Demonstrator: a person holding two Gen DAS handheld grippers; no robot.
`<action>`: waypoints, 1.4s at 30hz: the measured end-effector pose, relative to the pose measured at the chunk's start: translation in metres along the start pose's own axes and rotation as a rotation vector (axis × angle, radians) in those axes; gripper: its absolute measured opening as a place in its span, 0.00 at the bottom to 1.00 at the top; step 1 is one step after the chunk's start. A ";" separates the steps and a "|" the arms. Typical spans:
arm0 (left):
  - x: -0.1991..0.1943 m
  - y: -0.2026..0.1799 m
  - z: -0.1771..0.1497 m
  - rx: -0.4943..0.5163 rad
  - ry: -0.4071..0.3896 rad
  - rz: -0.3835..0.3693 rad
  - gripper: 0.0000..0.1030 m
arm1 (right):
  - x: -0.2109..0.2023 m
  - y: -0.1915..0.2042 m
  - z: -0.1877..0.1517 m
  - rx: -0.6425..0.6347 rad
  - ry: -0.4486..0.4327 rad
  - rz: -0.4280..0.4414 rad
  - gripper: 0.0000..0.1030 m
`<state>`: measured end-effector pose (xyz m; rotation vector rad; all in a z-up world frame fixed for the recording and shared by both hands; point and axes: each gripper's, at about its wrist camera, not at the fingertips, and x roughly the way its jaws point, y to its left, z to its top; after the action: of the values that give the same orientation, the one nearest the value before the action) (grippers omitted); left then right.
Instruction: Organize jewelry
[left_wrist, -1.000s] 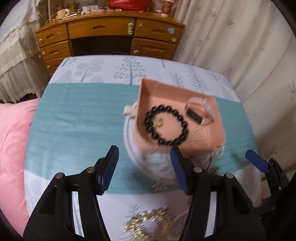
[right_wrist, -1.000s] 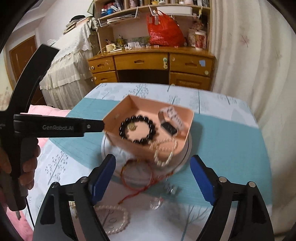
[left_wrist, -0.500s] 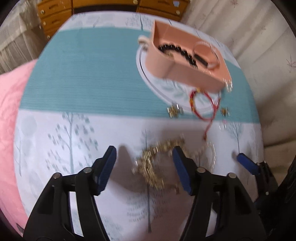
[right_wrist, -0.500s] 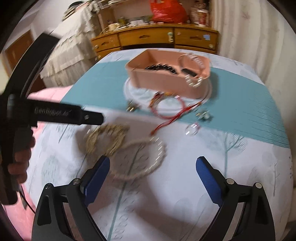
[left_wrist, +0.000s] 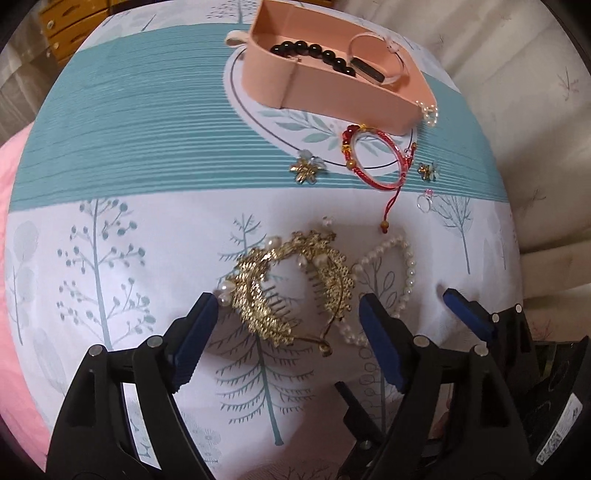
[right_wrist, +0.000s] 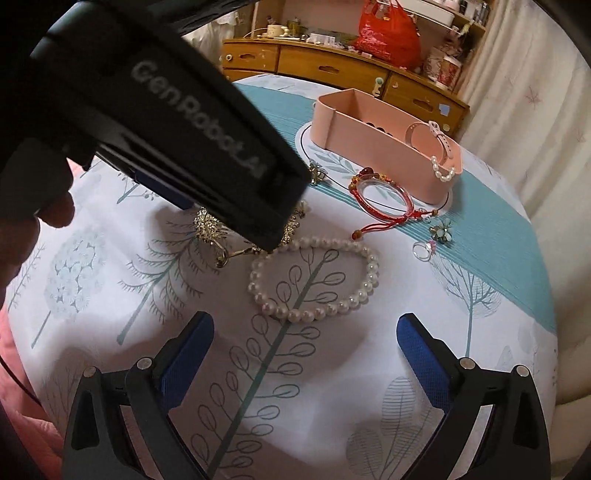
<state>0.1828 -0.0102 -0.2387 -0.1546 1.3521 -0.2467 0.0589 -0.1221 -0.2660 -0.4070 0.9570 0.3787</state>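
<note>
A gold hair comb with pearls lies on the tablecloth. My left gripper hangs just above it, its jaws opening, with the comb's near part between the blue pads and no pad touching it. A white pearl bracelet lies beside the comb. My right gripper hovers just short of it, jaws opening wide, with nothing between them. The pink tray stands farther back and holds a black bead bracelet and a watch band. The left gripper's body hides most of the comb in the right wrist view.
A red cord bracelet, two flower earrings and a clear ring lie between the tray and the pearls. A wooden desk stands behind the round table. A person's hand holds the left gripper.
Both grippers have come down and tilted toward the tablecloth, away from the tray. The comb and pearls now lie close under them. Both pairs of jaws stand wider.
</note>
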 end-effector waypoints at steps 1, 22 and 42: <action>0.000 -0.001 0.002 0.009 0.001 0.009 0.75 | 0.001 0.000 0.000 0.016 0.000 0.002 0.97; 0.021 -0.026 0.054 -0.008 0.053 0.135 0.75 | 0.023 -0.030 0.016 0.218 0.013 0.012 0.97; 0.010 0.006 0.098 -0.091 0.069 0.094 0.32 | 0.049 -0.042 0.049 0.168 -0.045 0.048 0.68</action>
<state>0.2812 -0.0104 -0.2288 -0.1592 1.4358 -0.1122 0.1392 -0.1281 -0.2754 -0.2222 0.9485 0.3462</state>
